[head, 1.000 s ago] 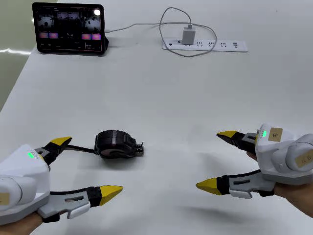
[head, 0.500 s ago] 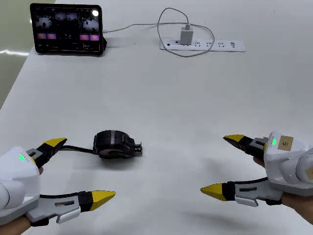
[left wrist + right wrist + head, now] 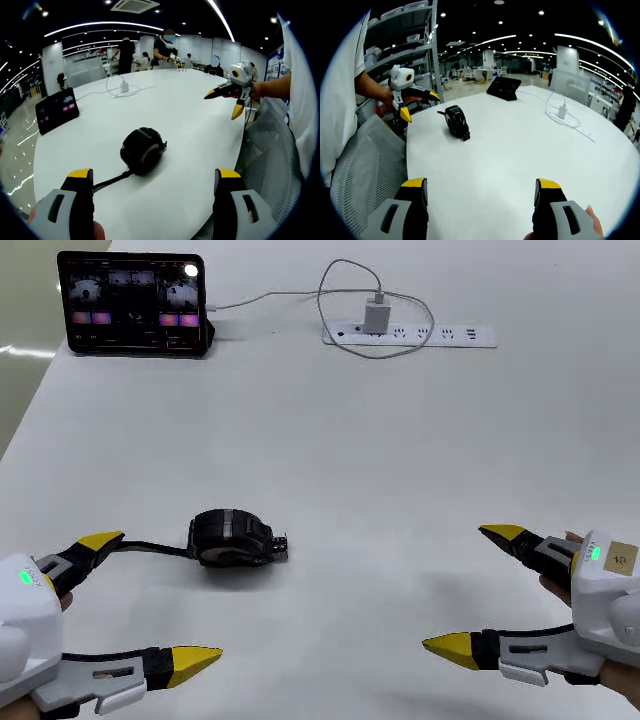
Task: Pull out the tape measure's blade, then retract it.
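Note:
A black tape measure (image 3: 232, 538) lies on the white table (image 3: 350, 460), its blade drawn in and a black wrist strap trailing to its left. In the left gripper view the tape measure (image 3: 142, 150) rests just ahead of my jaws, and in the right gripper view the tape measure (image 3: 457, 120) sits farther off. My left gripper (image 3: 150, 600) stands open at the table's near left, a short way from the strap's end. My right gripper (image 3: 482, 592) stands open at the near right, well apart from the tape measure. Both hold nothing.
A tablet (image 3: 132, 302) stands at the far left of the table. A white power strip (image 3: 410, 335) with a plugged charger and looped cable lies at the far middle. A grey mesh chair (image 3: 365, 170) is beside the near table edge.
Both grippers have drawn back toward the near edge and outward, away from the tape measure. The tape measure has stayed where it was.

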Demonstrator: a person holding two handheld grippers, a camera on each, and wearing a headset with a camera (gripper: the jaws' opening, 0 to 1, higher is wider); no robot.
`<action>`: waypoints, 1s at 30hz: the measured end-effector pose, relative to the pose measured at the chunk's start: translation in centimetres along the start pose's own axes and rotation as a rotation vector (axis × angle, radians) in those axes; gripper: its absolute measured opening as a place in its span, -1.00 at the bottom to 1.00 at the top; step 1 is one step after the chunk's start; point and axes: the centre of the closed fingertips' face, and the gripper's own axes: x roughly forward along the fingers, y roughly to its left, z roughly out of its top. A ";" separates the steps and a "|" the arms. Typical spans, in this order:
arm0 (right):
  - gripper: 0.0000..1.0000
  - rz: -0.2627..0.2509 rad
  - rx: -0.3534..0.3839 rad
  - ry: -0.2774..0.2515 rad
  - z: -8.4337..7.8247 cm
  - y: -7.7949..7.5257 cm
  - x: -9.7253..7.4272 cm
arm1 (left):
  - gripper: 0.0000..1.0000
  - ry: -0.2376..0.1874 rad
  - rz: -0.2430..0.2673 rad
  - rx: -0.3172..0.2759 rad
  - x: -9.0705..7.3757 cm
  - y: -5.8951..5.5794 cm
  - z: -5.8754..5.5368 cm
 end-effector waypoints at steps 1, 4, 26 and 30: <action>0.74 -0.003 -0.003 -0.002 -0.1 0.0 -0.1 | 0.97 0.002 0.002 0.002 0.0 0.1 0.0; 0.74 -0.013 0.010 -0.006 -0.4 -0.1 -0.4 | 0.97 0.003 0.004 0.005 -0.1 0.2 -0.2; 0.98 -0.033 0.032 0.001 -1.5 -0.5 -1.7 | 0.97 0.002 0.019 0.021 -0.6 1.0 -0.2; 0.98 -0.034 0.021 0.005 -1.3 -0.5 -1.8 | 0.98 0.000 0.025 0.022 -0.7 1.1 -0.2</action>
